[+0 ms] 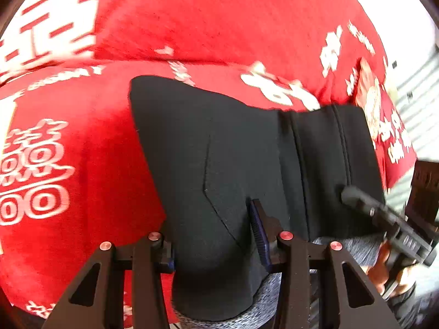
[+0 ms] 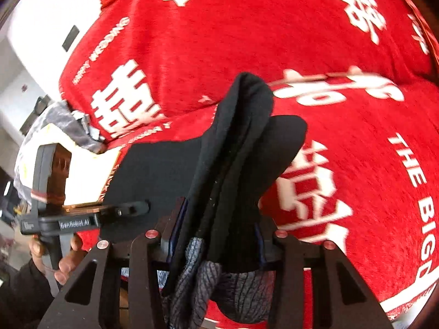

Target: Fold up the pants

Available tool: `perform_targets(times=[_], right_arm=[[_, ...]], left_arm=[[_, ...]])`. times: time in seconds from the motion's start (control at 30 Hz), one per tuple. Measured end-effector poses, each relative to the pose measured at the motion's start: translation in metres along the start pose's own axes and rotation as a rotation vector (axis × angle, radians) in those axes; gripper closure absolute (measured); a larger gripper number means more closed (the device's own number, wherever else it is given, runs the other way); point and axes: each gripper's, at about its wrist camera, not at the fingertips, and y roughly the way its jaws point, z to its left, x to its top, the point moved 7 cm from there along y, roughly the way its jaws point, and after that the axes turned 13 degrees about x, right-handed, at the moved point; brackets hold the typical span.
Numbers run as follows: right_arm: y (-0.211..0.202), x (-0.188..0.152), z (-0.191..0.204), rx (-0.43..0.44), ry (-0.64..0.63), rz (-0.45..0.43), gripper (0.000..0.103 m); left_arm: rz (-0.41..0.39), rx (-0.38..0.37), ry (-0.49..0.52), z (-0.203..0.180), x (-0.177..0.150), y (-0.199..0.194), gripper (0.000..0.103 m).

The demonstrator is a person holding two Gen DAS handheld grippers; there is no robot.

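Observation:
The black pants are held up above a red blanket with white characters. My left gripper is shut on the pants' near edge, with cloth bulging between its fingers. The grey inner lining shows below. My right gripper appears in the left wrist view, clamped on the pants' right edge. In the right wrist view my right gripper is shut on a bunched fold of the pants, with grey lining hanging under it. The left gripper grips the pants at the left.
The red blanket covers the surface under the pants. A white wall or cabinet lies beyond it at the left. The person's hand holds the left gripper's handle. A slatted white surface is at the right.

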Motion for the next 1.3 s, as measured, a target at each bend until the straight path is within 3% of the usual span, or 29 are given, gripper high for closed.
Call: perform_targets(times=[0.17, 0.37, 0.43, 0.53, 0.6, 0.7, 0.83, 0.97, 1.03, 1.17, 1.3], right_arm=[[0.042, 0.001, 0.037, 0.065, -0.035, 0.035, 0.057], [0.114, -0.018, 0.032, 0.09, 0.034, 0.167, 0.058], [0.128, -0.025, 0.025, 0.034, 0.023, 0.18, 0.055], [0.131, -0.025, 0.007, -0.01, 0.086, 0.163, 0.038], [0.126, -0.025, -0.004, -0.046, 0.122, 0.16, 0.031], [0.103, -0.021, -0.007, -0.19, 0.06, 0.145, 0.028], [0.075, -0.019, 0.035, -0.291, -0.119, 0.084, 0.024], [0.083, -0.042, 0.092, -0.299, -0.341, 0.138, 0.023], [0.096, -0.055, 0.105, -0.269, -0.365, 0.183, 0.023], [0.122, -0.084, 0.095, -0.308, -0.401, 0.304, 0.023], [0.129, -0.097, 0.082, -0.319, -0.408, 0.353, 0.023]], left_arm=[[-0.017, 0.042, -0.08, 0.064, 0.012, -0.018, 0.059], [0.051, 0.104, -0.184, 0.124, 0.0, 0.017, 0.059], [0.107, 0.1, -0.246, 0.142, -0.014, 0.041, 0.057], [0.108, 0.096, -0.284, 0.156, -0.027, 0.054, 0.038], [0.113, 0.069, -0.29, 0.16, -0.03, 0.049, 0.037], [0.054, 0.106, -0.292, 0.172, -0.031, 0.024, 0.037], [-0.014, 0.091, -0.271, 0.164, -0.038, -0.006, 0.037], [-0.056, 0.098, -0.059, 0.11, -0.051, -0.01, 0.037], [-0.071, 0.1, 0.001, 0.098, -0.059, -0.006, 0.037], [0.006, 0.086, -0.008, 0.1, -0.07, 0.024, 0.037], [-0.012, 0.074, -0.001, 0.1, -0.073, 0.025, 0.037]])
